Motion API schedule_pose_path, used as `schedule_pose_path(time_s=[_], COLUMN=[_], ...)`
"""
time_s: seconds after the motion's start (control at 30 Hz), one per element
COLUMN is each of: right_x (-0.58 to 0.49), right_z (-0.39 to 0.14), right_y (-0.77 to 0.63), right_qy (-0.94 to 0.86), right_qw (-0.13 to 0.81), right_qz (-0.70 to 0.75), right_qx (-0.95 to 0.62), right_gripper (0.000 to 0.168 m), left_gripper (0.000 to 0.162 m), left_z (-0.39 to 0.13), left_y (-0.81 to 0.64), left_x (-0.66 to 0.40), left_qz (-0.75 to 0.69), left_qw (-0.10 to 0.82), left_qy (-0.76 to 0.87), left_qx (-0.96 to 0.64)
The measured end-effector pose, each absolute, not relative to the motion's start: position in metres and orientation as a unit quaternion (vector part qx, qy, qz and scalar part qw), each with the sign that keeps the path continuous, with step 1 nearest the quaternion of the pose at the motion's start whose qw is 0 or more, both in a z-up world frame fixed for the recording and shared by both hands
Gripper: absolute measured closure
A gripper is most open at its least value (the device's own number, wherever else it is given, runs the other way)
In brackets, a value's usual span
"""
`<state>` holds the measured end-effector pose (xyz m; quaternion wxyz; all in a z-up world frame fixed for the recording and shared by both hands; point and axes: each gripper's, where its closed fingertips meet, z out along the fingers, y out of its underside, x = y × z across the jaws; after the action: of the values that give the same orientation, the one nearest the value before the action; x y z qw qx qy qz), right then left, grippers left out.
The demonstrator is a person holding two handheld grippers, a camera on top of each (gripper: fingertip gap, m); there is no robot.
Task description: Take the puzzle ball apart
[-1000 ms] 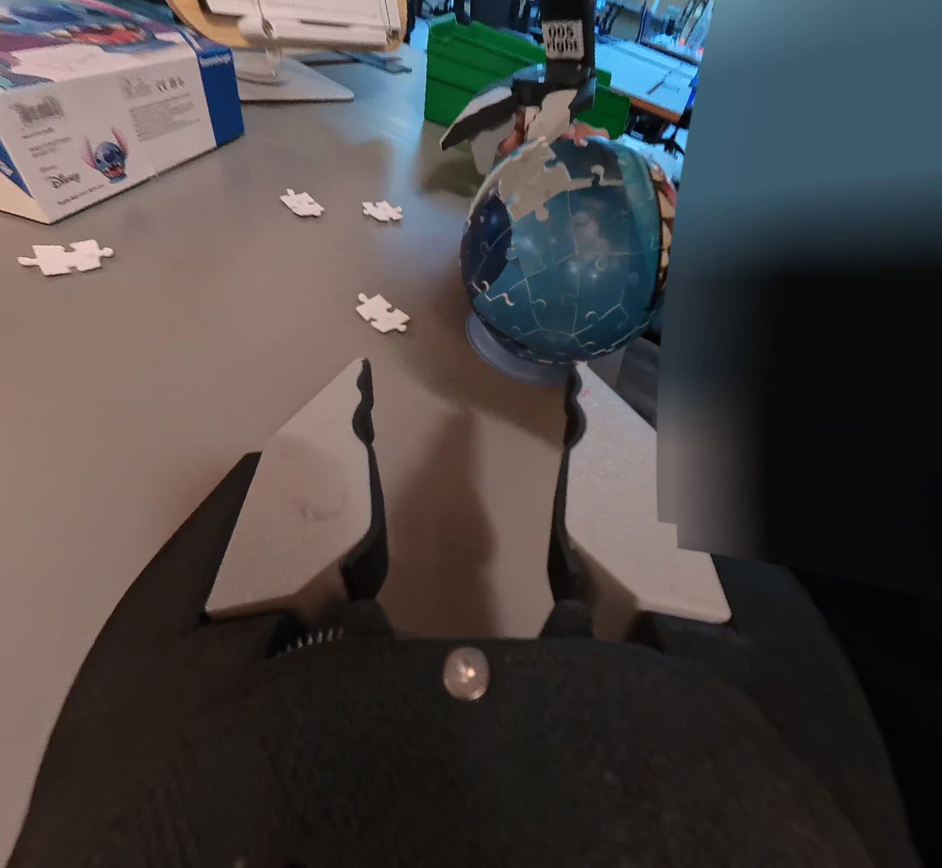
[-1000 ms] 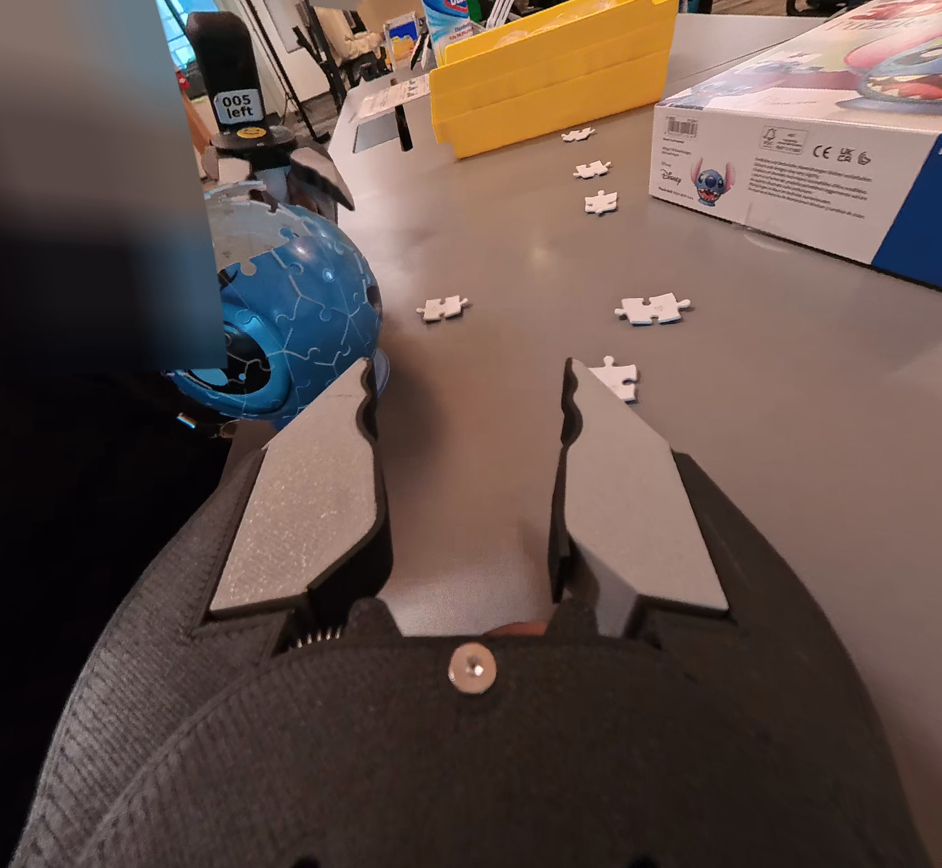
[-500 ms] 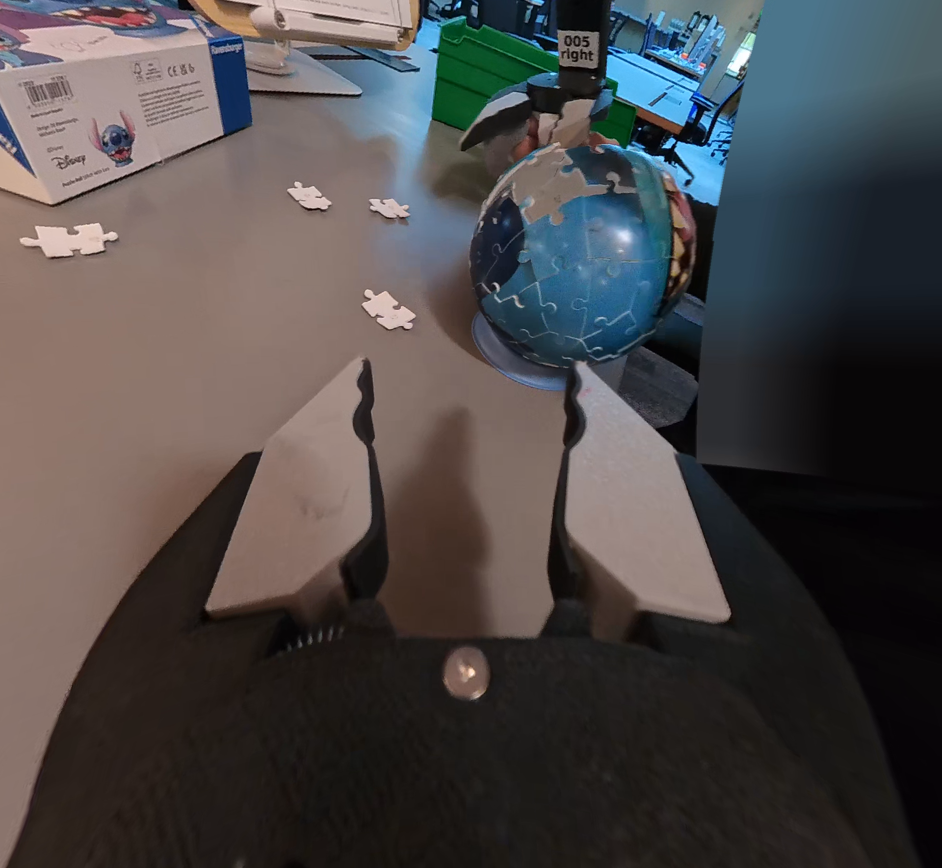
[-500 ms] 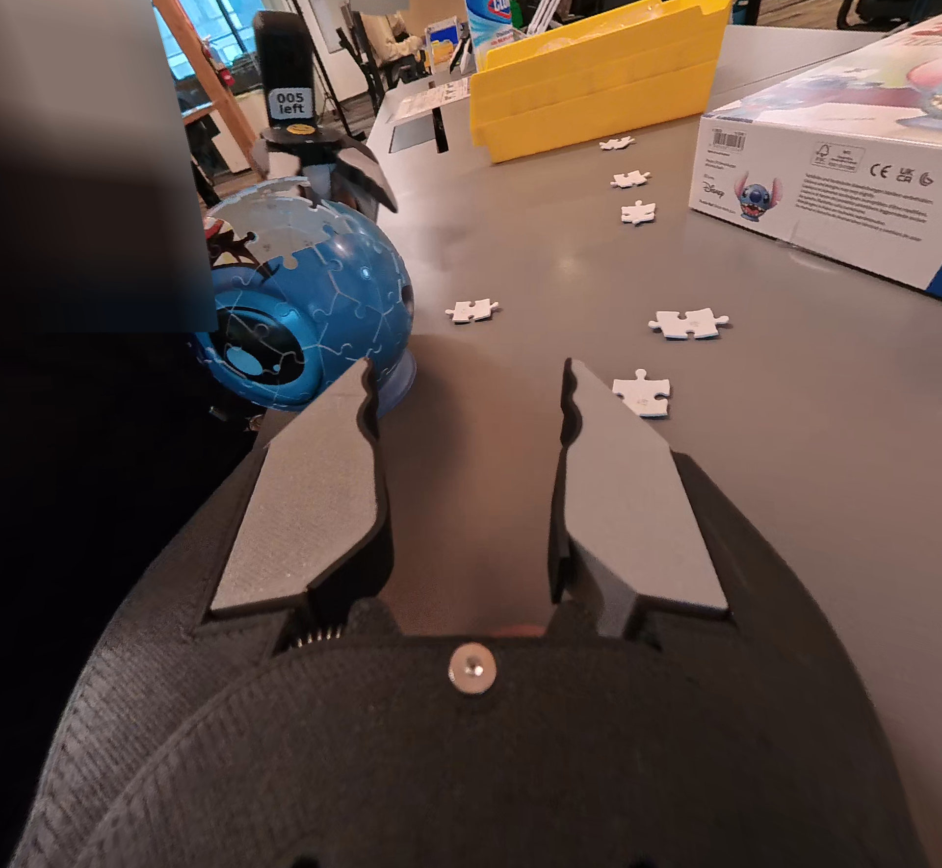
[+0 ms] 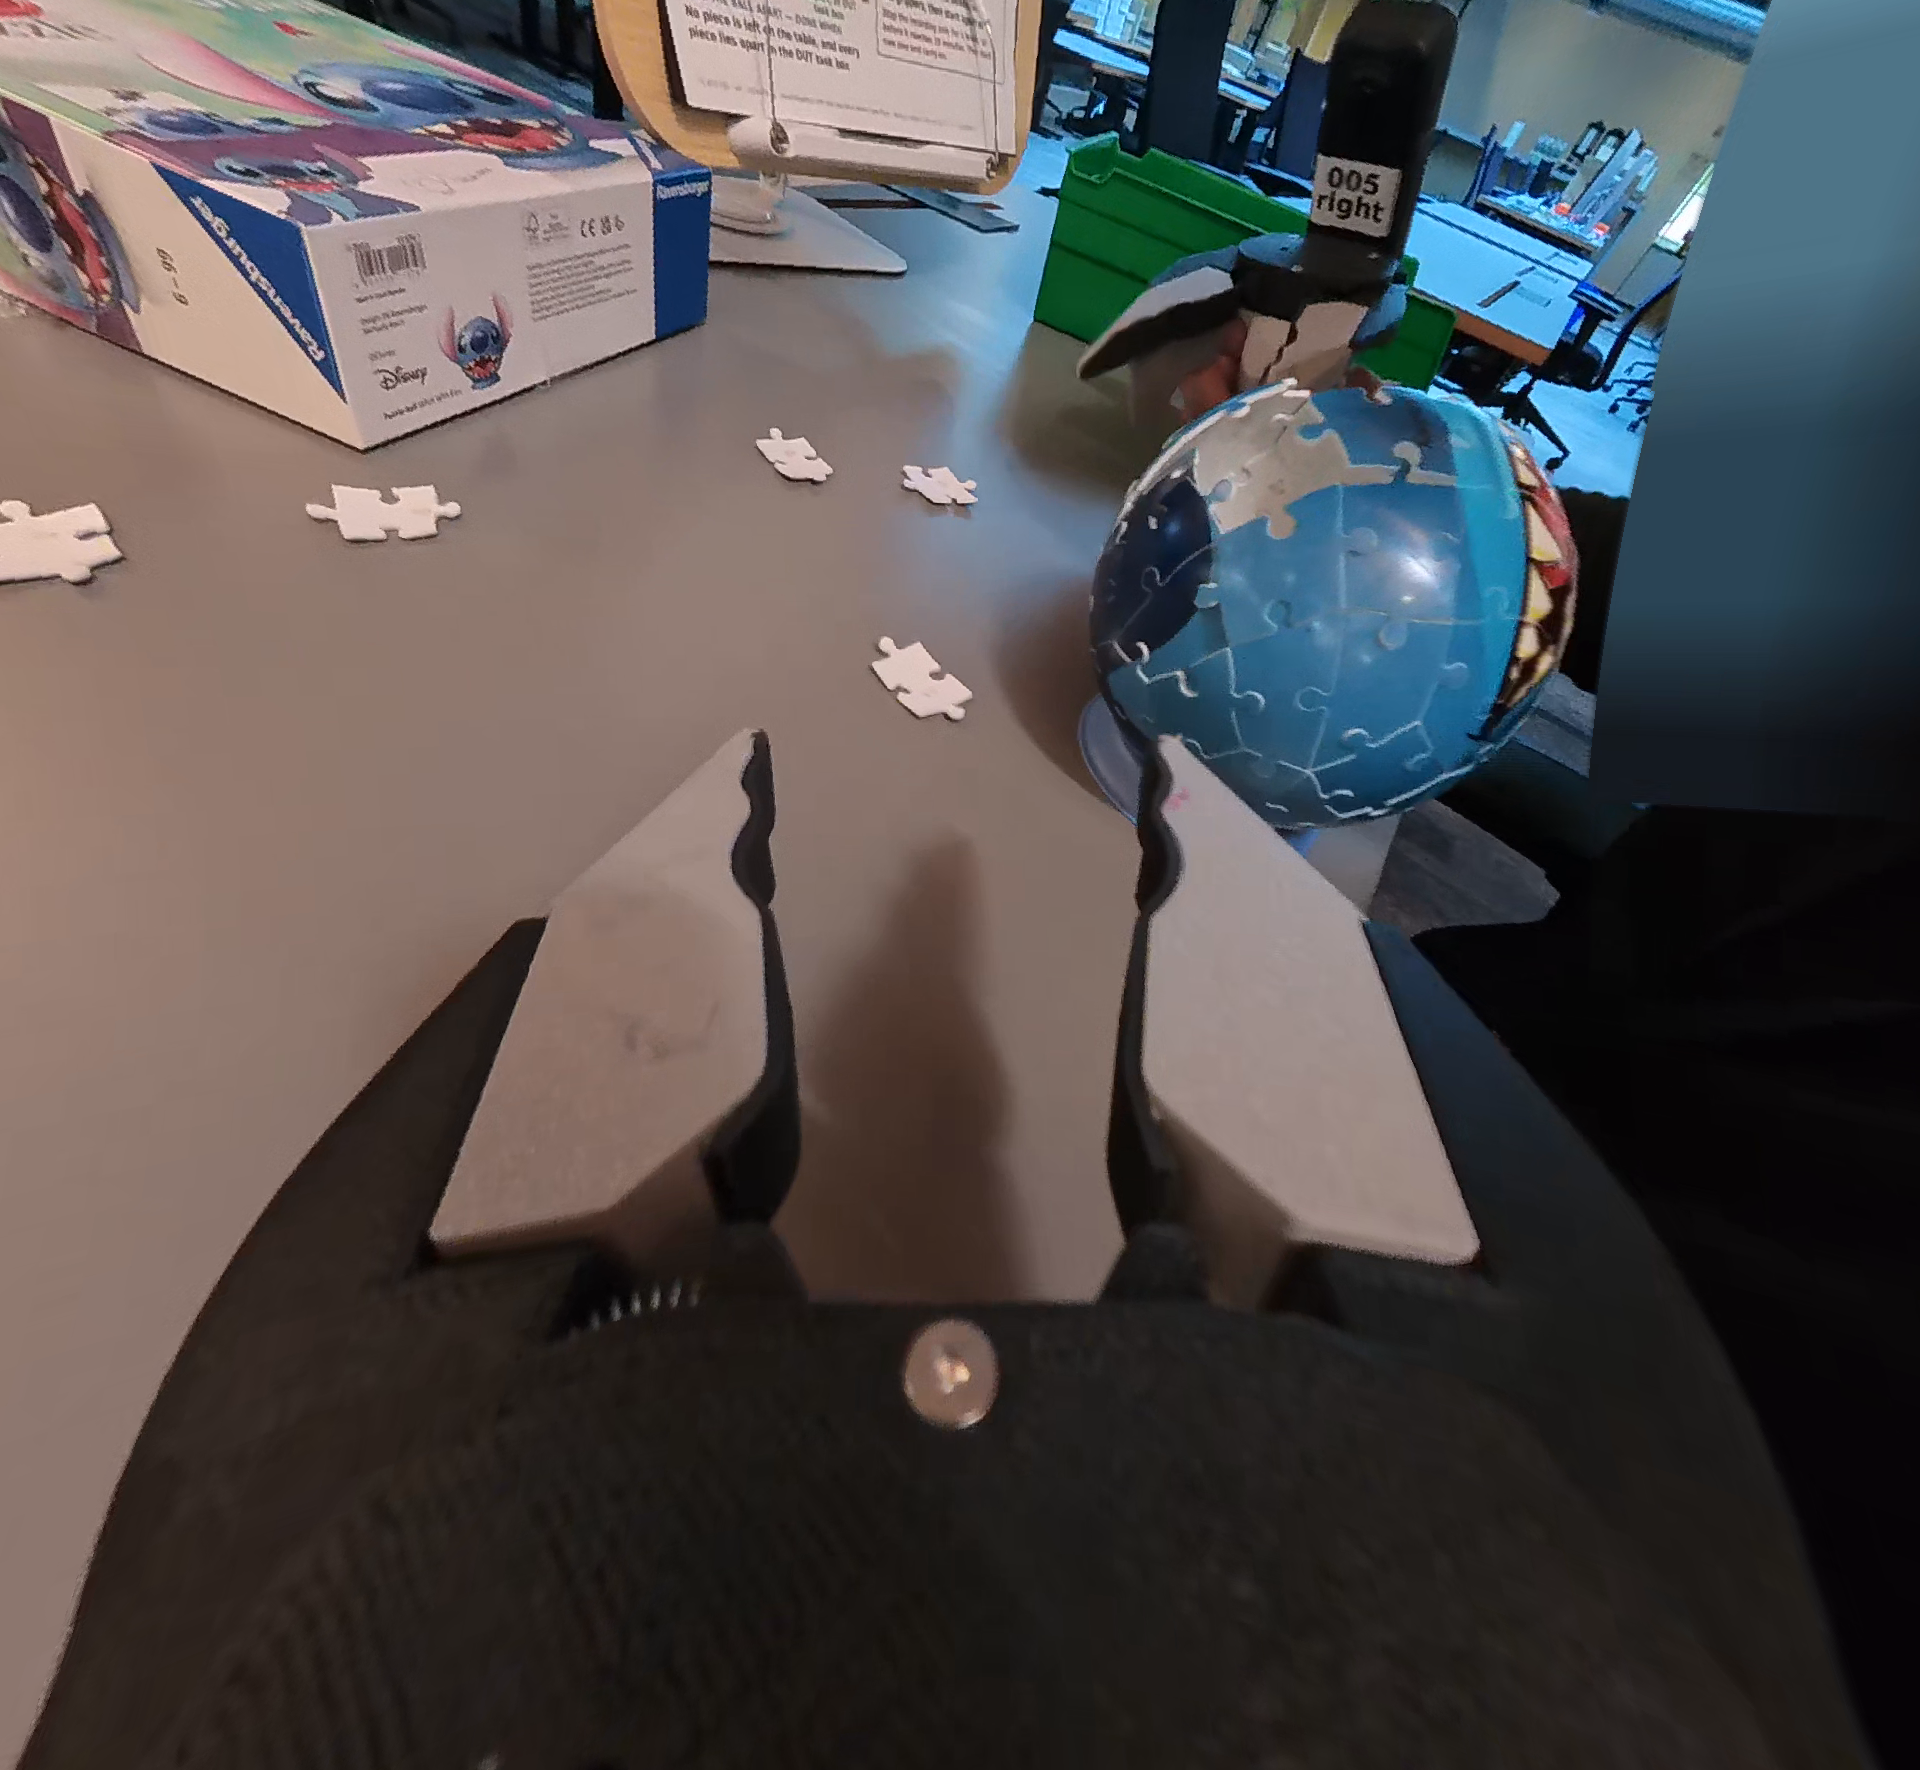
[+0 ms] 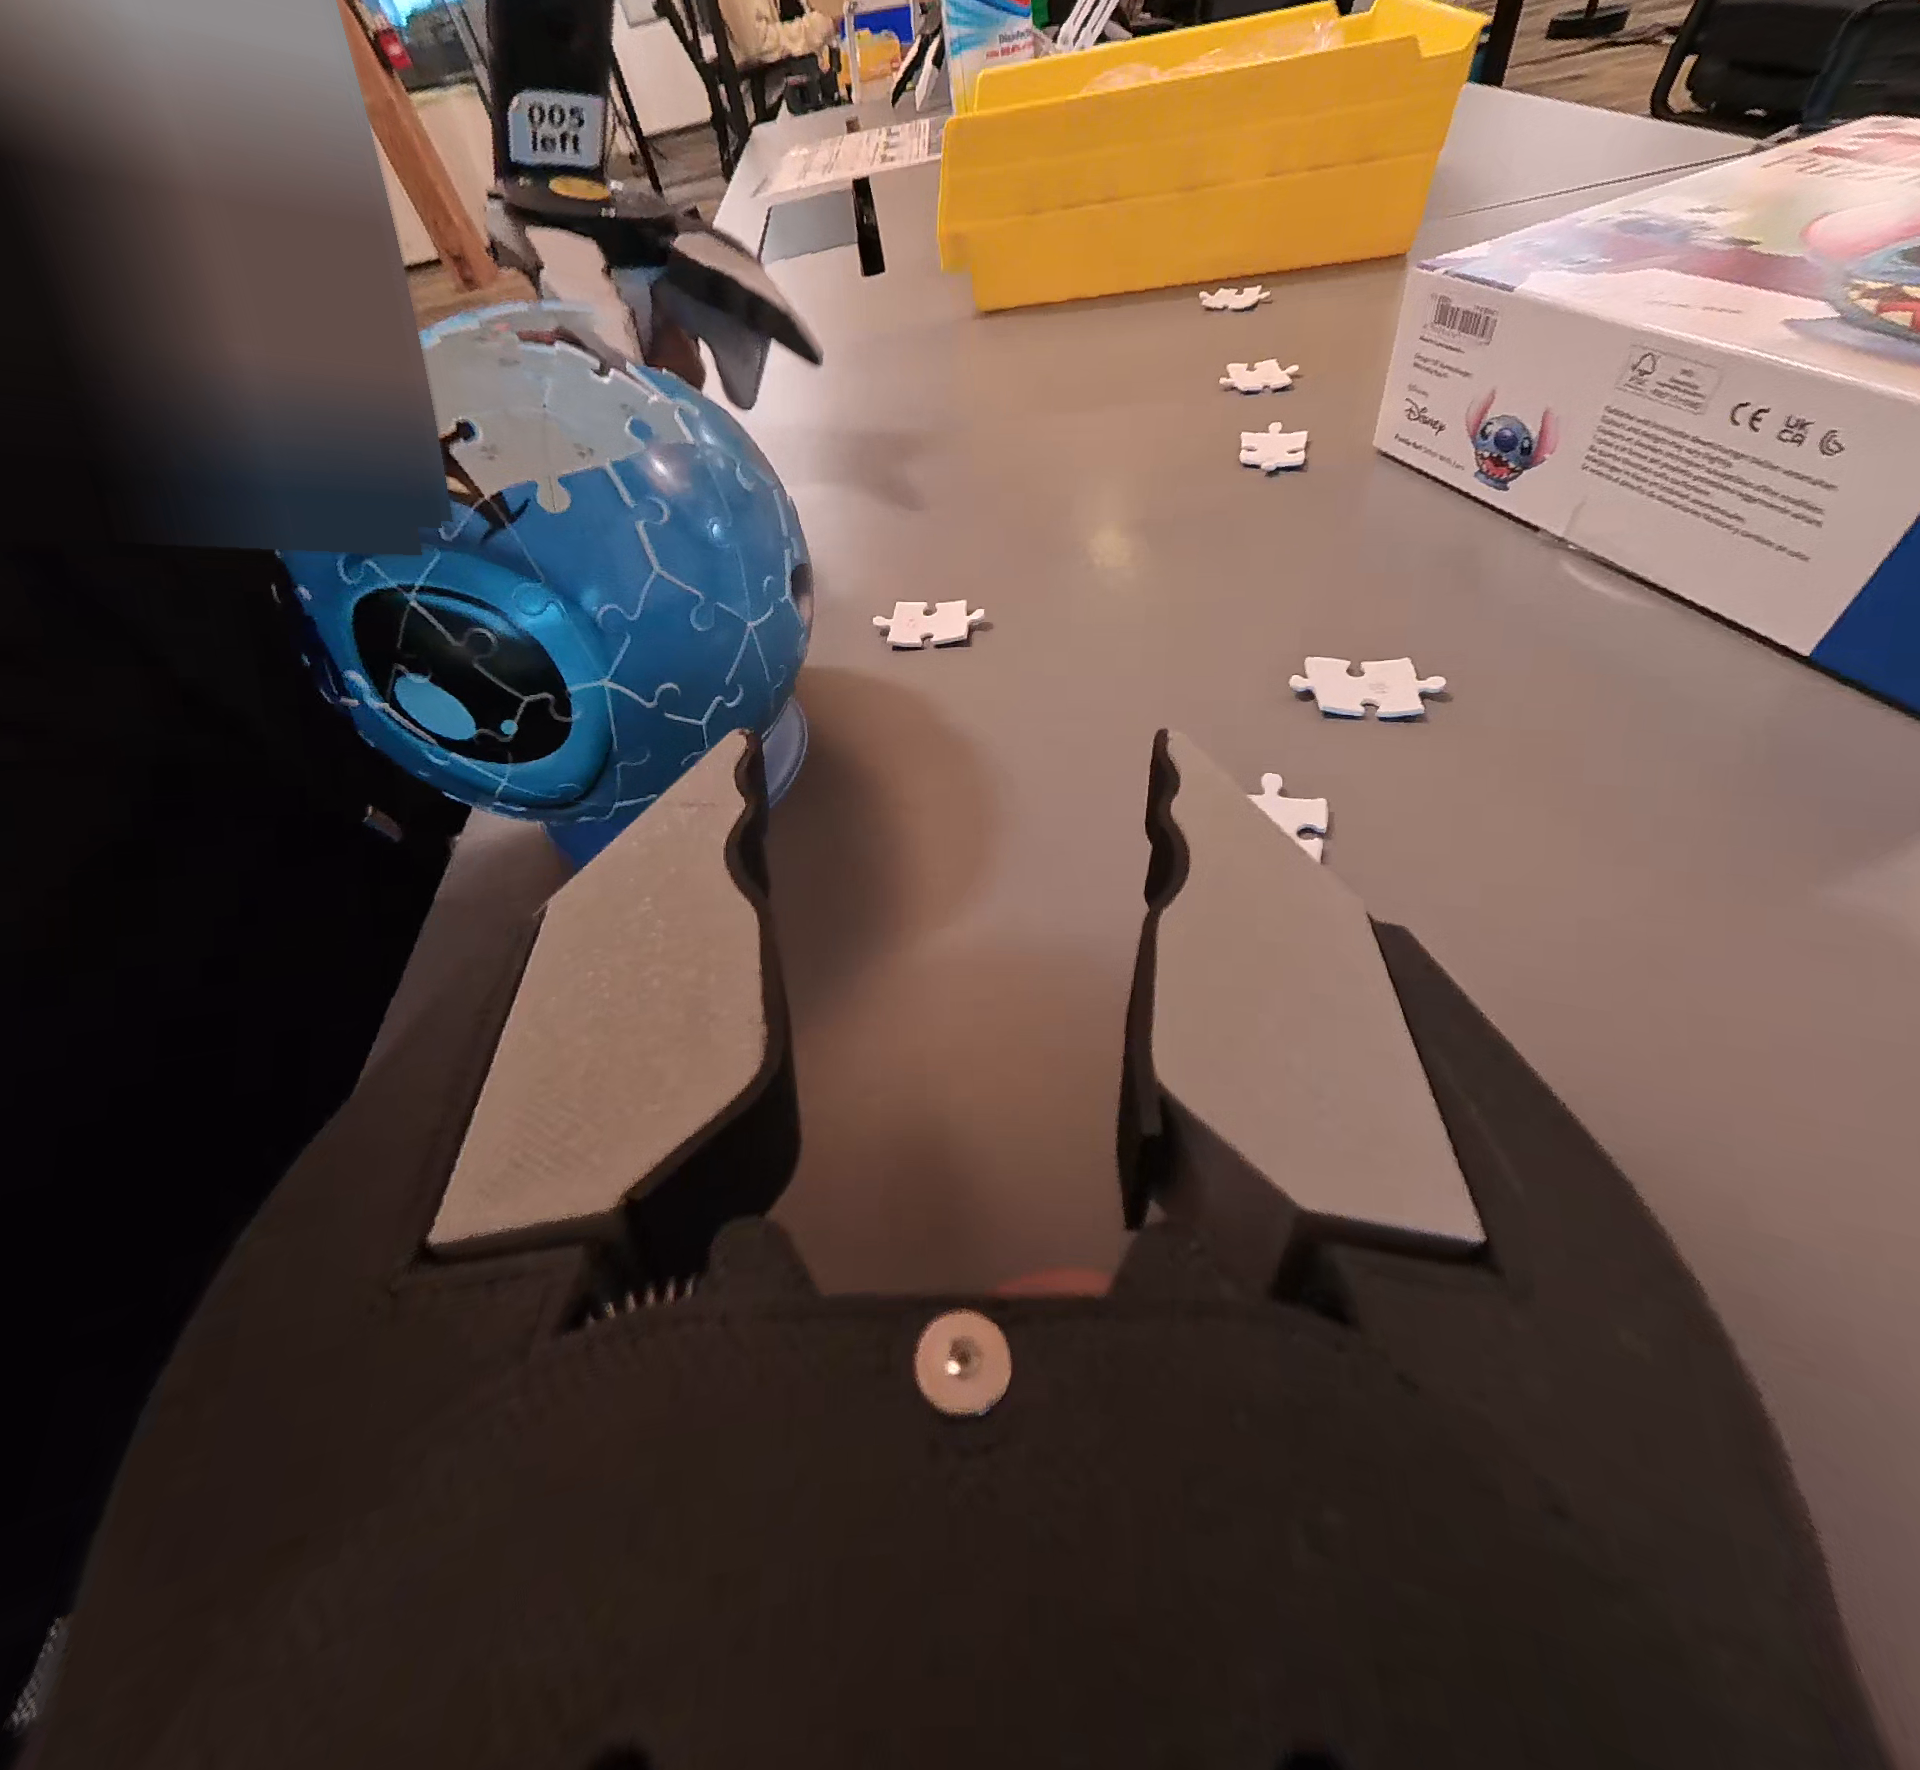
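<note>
The blue puzzle ball [image 5: 1340, 608] stands on a blue ring base [image 5: 1117, 770] near the table's edge, with a jagged white-grey patch at its top. My left gripper [image 5: 956, 749] is open and empty, low over the table, its right fingertip just short of the ball's base. My right gripper [image 6: 951, 749] is open and empty on the ball's [image 6: 623, 598] other side, its left fingertip close to the base. Each gripper shows beyond the ball in the other's view: the right gripper [image 5: 1288, 338] and the left gripper [image 6: 644, 297].
Several loose white puzzle pieces lie on the grey table, the nearest [image 5: 923, 678] [image 6: 928, 624] beside the ball. The puzzle box [image 5: 416, 266] [image 6: 1662, 432], a clipboard stand [image 5: 831, 6], a green bin [image 5: 1122, 266] and a yellow bin [image 6: 1195, 193] stand farther off. One gripper's finger ends stand about 25 centimetres off the other's.
Both wrist views have swung a little, so the ball shows more fully in the right wrist view. Both grippers stay open and empty. The ball and loose pieces have not moved.
</note>
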<state>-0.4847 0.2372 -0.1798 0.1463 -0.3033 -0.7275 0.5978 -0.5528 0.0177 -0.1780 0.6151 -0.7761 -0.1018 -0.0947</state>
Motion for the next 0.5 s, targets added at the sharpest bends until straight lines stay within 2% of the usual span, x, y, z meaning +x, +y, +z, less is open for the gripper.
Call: schedule_pose_path(time_s=[0.37,0.43,0.5], right_x=[-0.489,-0.489,-0.49], right_z=[-0.179,-0.179,-0.178], right_y=[0.24,0.241,0.241], right_qy=[-0.721,-0.718,-0.716], right_qw=[0.144,0.143,0.141], right_qz=[0.6,0.602,0.604], right_qx=[-0.315,-0.318,-0.32], right_gripper=[0.098,0.098,0.098], left_gripper=[0.099,0.11,0.106], left_z=[-0.173,-0.179,-0.18], left_y=[0.022,0.018,0.012], left_x=[-0.576,-0.605,-0.647], left_qz=[-0.103,-0.052,0.008], left_qw=[0.629,0.603,0.548], left_qy=[-0.127,-0.145,-0.176], left_qx=[-0.76,-0.783,-0.818])
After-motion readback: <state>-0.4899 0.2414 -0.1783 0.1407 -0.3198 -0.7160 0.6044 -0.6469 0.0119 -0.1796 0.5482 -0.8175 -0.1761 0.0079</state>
